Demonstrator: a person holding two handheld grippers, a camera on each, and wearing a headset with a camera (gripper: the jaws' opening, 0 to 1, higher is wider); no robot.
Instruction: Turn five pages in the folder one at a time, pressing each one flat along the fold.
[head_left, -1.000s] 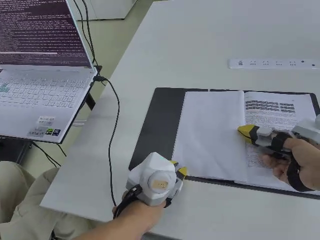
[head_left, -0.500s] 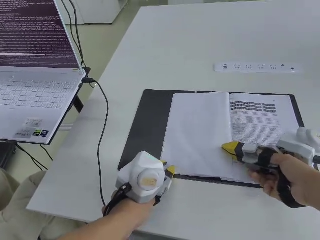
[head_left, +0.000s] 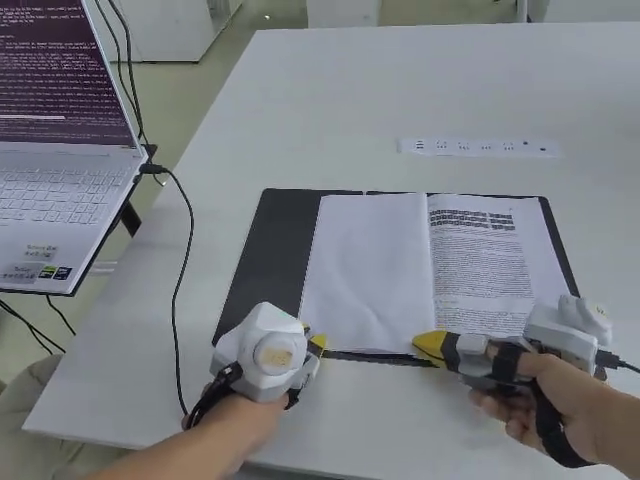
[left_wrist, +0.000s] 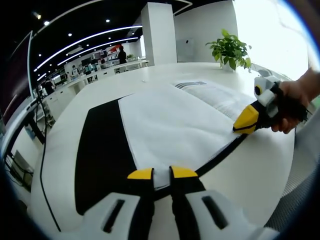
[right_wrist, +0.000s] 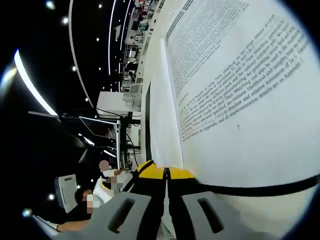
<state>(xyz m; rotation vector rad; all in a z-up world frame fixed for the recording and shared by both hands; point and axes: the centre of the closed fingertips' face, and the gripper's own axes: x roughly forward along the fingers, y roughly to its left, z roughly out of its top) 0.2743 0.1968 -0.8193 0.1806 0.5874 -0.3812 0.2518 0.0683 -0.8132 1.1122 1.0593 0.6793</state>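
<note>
Right gripper (head_left: 425, 344) slid down to near edge of folder (head_left: 262, 260), jaws closed, touching page (head_left: 480, 270)

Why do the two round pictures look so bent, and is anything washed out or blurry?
Left gripper view: the fisheye lens bows the edge of the white table, and bright light washes out the upper right behind the green potted plant. Right gripper view: rolled sideways; print on the white printed page curves yet stays sharp. Head view: straight lines, even light, faint shadows.

Just ahead of the right hand-held gripper (right_wrist: 165, 174), the printed page (right_wrist: 240, 75) carries small paragraphs; only "Appendix" reads clearly. The laptop screen (head_left: 50, 80) text is illegible.
</note>
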